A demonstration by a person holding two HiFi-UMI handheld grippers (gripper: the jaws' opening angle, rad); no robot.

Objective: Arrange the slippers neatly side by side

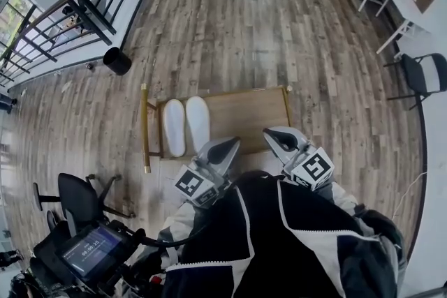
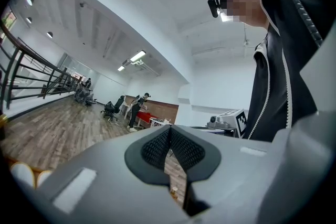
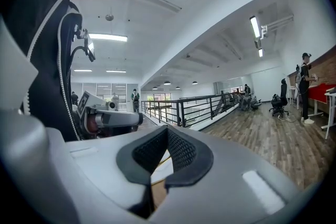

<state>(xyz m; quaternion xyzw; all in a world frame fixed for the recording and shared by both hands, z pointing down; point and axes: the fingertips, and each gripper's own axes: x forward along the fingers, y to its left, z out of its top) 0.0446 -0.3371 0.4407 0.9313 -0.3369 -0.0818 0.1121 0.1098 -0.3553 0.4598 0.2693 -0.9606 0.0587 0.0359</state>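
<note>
Wood-plank flooring runs across an open room, with a low wooden table [image 1: 251, 112] just ahead of the person. Nearest, the two grippers are held close to the chest. The left gripper [image 1: 225, 148] and the right gripper [image 1: 279, 137] both have their jaws pressed together with nothing between them.

Just beyond the left gripper, two white slippers lie on the left end of the table. The left slipper [image 1: 174, 127] and the right slipper [image 1: 198, 123] are parallel and close beside each other, toes pointing away. The right one sits slightly farther off.

The arranging looks finished or nearly so. Any further move would probably be a light nudge to bring the heels level, which would mean lowering one gripper to the table.

Farther out stand one black bin [image 1: 117, 61] near the railing and one dark chair [image 1: 426, 77] at the right.
</note>
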